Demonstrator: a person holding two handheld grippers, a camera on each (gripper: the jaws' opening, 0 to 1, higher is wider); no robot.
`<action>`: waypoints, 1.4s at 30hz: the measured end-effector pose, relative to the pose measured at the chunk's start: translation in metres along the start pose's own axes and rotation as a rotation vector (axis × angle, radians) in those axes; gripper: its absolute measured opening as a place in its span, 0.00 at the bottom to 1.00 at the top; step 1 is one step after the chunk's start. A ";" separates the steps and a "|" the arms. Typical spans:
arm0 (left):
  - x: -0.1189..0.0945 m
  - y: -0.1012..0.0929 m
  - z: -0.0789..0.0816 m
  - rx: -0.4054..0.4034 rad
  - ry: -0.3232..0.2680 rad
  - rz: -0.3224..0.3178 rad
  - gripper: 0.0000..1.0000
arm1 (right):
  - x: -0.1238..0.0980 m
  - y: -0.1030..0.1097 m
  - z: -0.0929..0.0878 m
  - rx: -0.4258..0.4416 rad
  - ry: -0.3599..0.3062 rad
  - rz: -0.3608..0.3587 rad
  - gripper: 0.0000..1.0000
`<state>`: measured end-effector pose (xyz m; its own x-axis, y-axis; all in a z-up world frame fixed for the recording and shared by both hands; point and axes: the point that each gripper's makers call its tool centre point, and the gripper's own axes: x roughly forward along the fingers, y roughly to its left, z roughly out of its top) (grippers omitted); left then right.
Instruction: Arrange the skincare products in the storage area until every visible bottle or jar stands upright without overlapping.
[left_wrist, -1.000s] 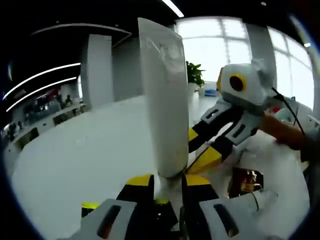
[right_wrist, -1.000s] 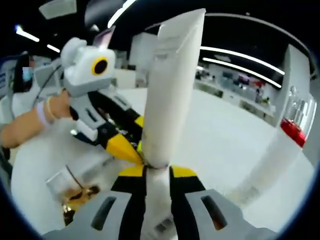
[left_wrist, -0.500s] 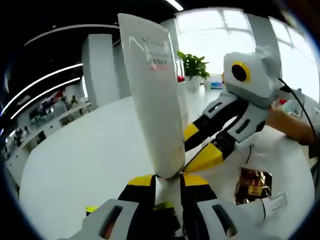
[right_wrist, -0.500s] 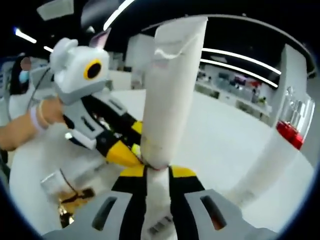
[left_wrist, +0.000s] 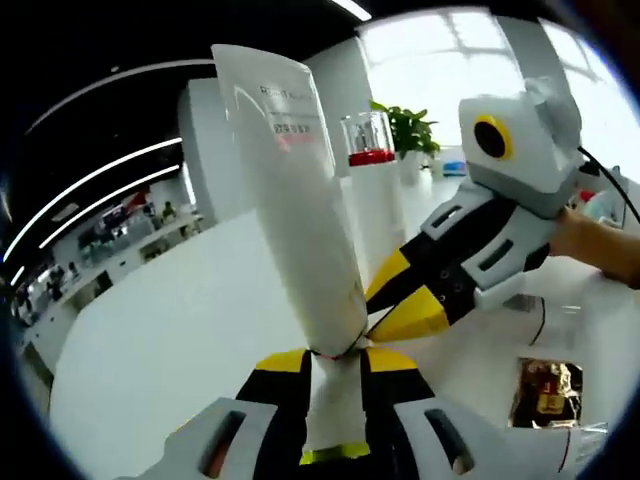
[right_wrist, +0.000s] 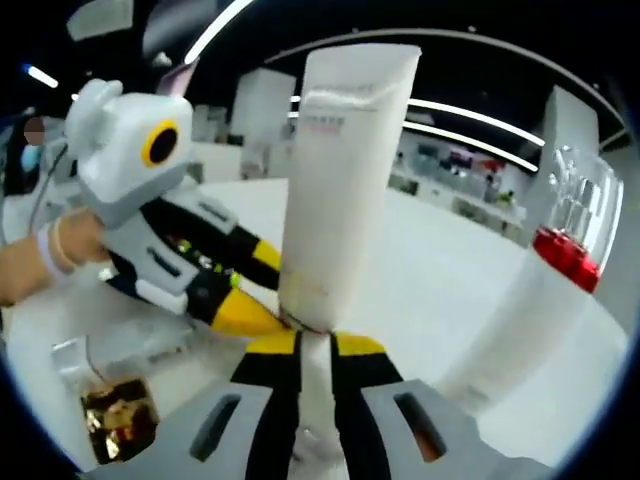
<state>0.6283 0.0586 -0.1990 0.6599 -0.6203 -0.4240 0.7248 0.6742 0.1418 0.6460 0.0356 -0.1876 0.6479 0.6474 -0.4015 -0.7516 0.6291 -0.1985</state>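
A white squeeze tube (left_wrist: 290, 200) with small print near its flat end rises from between the jaws of my left gripper (left_wrist: 335, 362), which is shut on its cap end. My right gripper (left_wrist: 392, 308) comes in from the right, its yellow tips at the tube's neck. In the right gripper view the same tube (right_wrist: 338, 180) stands up from my right gripper (right_wrist: 315, 348), which is shut on it, and my left gripper (right_wrist: 245, 305) meets its neck from the left. An amber jar (left_wrist: 545, 390) (right_wrist: 115, 420) lies on the white table. A tall white bottle (right_wrist: 520, 330) with a clear, red-banded cap (left_wrist: 368, 140) stands upright.
The white table (left_wrist: 180, 340) stretches out behind the tube. A person's hand (right_wrist: 40, 262) holds the left gripper, and another hand (left_wrist: 600, 245) holds the right one. A potted plant (left_wrist: 415, 130) stands far back by the windows.
Both views have swung, bringing the tall bottle with the clear cap into sight. The tube has turned so its printed face shows, and it leans more to the left in the left gripper view.
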 end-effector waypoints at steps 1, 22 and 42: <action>0.001 0.000 0.000 -0.004 -0.002 0.001 0.20 | 0.000 -0.001 0.000 0.005 -0.003 -0.004 0.09; 0.006 0.011 0.000 -0.067 -0.004 0.021 0.19 | 0.002 -0.011 -0.004 0.031 -0.016 -0.034 0.08; 0.000 0.012 -0.007 -0.110 0.088 -0.032 0.34 | -0.013 -0.001 0.005 0.014 -0.025 0.056 0.14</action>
<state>0.6357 0.0698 -0.2035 0.6133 -0.6077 -0.5046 0.7161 0.6974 0.0305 0.6388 0.0293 -0.1776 0.6075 0.6922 -0.3896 -0.7853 0.5972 -0.1633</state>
